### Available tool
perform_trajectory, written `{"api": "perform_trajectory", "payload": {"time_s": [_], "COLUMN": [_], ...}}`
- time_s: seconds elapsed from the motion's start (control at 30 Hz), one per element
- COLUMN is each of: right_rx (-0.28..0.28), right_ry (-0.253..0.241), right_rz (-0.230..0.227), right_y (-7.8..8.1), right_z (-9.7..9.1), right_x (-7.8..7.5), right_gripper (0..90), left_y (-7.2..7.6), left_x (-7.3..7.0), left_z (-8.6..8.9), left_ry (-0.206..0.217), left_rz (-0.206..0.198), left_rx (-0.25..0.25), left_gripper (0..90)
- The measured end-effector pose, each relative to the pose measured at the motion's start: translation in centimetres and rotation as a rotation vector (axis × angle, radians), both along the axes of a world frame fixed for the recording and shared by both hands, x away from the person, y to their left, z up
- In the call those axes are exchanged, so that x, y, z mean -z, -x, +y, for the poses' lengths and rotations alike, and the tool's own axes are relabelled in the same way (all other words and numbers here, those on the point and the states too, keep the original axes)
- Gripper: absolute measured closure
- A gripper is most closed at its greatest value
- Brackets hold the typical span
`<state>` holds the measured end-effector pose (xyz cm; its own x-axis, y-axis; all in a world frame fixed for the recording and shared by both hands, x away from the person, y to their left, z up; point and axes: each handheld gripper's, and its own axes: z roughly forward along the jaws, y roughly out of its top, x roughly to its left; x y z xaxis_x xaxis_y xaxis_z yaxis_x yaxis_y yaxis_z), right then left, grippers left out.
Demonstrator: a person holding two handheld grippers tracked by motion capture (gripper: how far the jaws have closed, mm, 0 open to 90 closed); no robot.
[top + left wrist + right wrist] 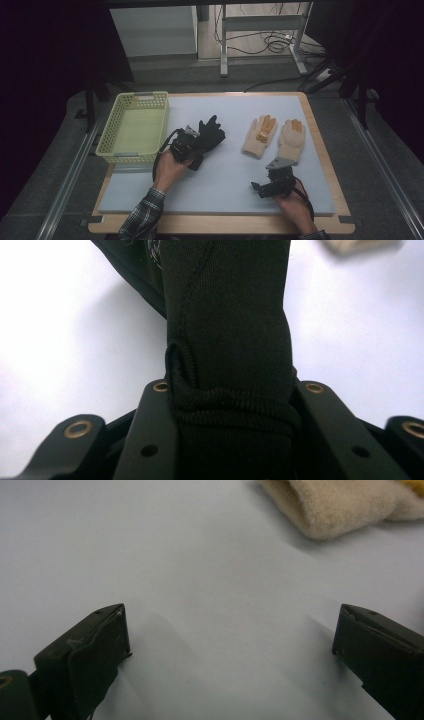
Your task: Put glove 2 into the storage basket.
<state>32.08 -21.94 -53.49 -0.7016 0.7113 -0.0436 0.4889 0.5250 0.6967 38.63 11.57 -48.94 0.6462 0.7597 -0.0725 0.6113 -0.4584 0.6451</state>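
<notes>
My left gripper (192, 145) is shut on the cuff of a black glove (211, 134), near the middle of the white mat. In the left gripper view the black glove (227, 330) is pinched between the two jaws, its ribbed cuff bunched at their base. Two cream gloves with yellow fingertips (260, 134) (292, 140) lie flat, palm up, to the right. My right gripper (261, 188) rests low near the front right of the mat, open with nothing between its jaws. The right gripper view has a cream glove cuff (345, 502) beyond the open jaws.
A pale yellow plastic basket (111, 150) stands at the mat's left edge, with nothing inside. The white mat (220, 180) covers a wooden table. Dark floor, a desk frame and cables lie beyond the far edge.
</notes>
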Motion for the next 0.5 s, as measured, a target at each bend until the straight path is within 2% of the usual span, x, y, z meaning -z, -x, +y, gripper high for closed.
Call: {"api": "perform_trajectory", "payload": {"time_s": [0.27, 0.37, 0.5], "right_rx": [-0.002, -0.001, -0.002], "right_ry": [0.0, 0.0, 0.0], "right_rz": [-0.001, -0.001, -0.002], "right_y": [0.0, 0.0, 0.0], "right_z": [0.0, 0.0, 0.0], "right_x": [0.0, 0.0, 0.0], "right_gripper": [1.4, 1.4, 1.4], "left_y": [-0.8, -1.0, -1.3], "left_x": [-3.6, -4.4, -5.2], "left_z": [1.2, 1.9, 2.9], "left_ry": [-0.01, -0.031, -0.041], "left_rz": [-0.042, -0.064, -0.068], "left_rx": [-0.047, -0.068, -0.095], "left_gripper": [67.1, 66.5, 66.4]}}
